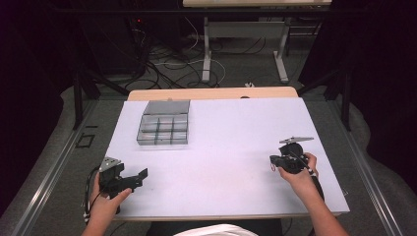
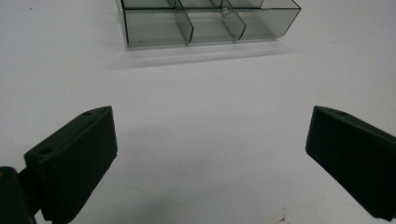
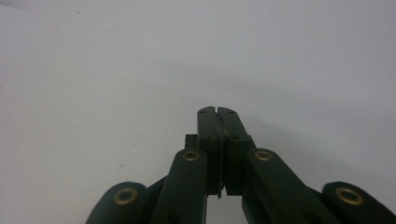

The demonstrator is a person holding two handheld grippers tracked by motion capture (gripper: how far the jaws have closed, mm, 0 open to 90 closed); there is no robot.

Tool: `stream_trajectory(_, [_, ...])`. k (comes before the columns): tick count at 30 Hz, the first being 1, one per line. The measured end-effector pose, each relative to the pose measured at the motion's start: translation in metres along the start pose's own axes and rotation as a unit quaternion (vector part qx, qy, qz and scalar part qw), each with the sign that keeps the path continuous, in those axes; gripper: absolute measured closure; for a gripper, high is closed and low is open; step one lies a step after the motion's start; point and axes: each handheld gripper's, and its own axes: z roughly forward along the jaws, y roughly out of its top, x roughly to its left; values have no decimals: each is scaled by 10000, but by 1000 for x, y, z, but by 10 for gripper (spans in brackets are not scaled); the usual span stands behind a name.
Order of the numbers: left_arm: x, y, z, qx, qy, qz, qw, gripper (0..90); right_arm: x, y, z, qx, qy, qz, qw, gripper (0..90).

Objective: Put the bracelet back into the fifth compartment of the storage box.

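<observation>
The left gripper (image 2: 210,154), jaws wide apart, faces the compartment box (image 2: 210,23) lying well ahead on the table (image 2: 196,93).

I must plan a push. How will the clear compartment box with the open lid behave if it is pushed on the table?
The compartment box looks like thin clear plastic with empty cells, so probably light and rigid. On the smooth white table it would likely slide, not tip, being low and flat.
</observation>
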Motion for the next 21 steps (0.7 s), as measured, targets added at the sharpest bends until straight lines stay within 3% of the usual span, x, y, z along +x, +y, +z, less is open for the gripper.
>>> stream_trajectory(10, [0,0,1,24,11,-8,10000,22,11,5,-1,-288,390,-307,9984,892])
stream_trajectory(16, [0,0,2,40,-1,-21,10000,23,21,9,2,-426,749,-398,9955,892])
stream_trajectory(21, [0,0,1,48,-12,-36,10000,22,28,12,4,-500,887,-498,9936,892])
